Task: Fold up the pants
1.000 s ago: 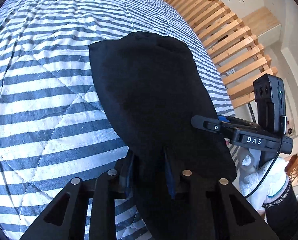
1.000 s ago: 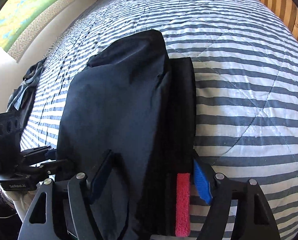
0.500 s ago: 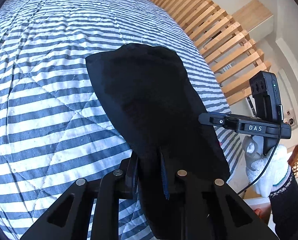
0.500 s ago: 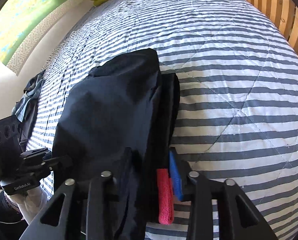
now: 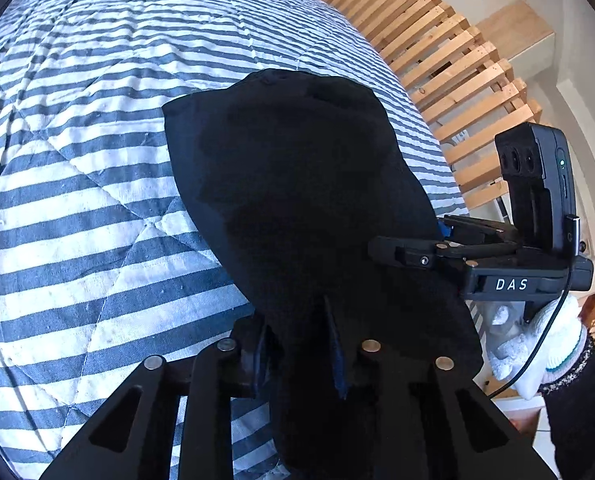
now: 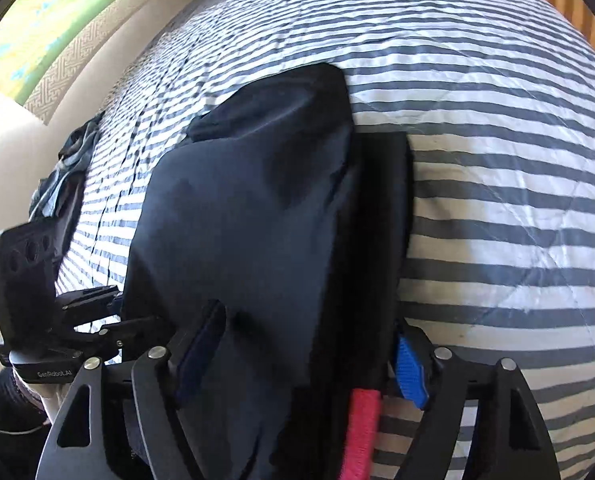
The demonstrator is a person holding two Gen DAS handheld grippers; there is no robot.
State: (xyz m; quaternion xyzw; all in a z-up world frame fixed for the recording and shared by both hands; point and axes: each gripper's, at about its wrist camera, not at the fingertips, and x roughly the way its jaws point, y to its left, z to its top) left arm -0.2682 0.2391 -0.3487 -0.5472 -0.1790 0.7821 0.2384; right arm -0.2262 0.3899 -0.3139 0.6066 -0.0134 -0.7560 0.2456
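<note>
White letters "DAS" stood on the black body of the right hand-held gripper [image 5: 409, 256], seen from the left wrist view. In the right wrist view, small pale letters reading "GenRobot.AI" ran along the base of the left hand-held gripper [image 6: 109, 320]. No other writing was legible.

Striped quilted bed [image 5: 77, 184]; dark pants [image 5: 297, 184], crumpled clothes [image 6: 63, 176] on it.
</note>
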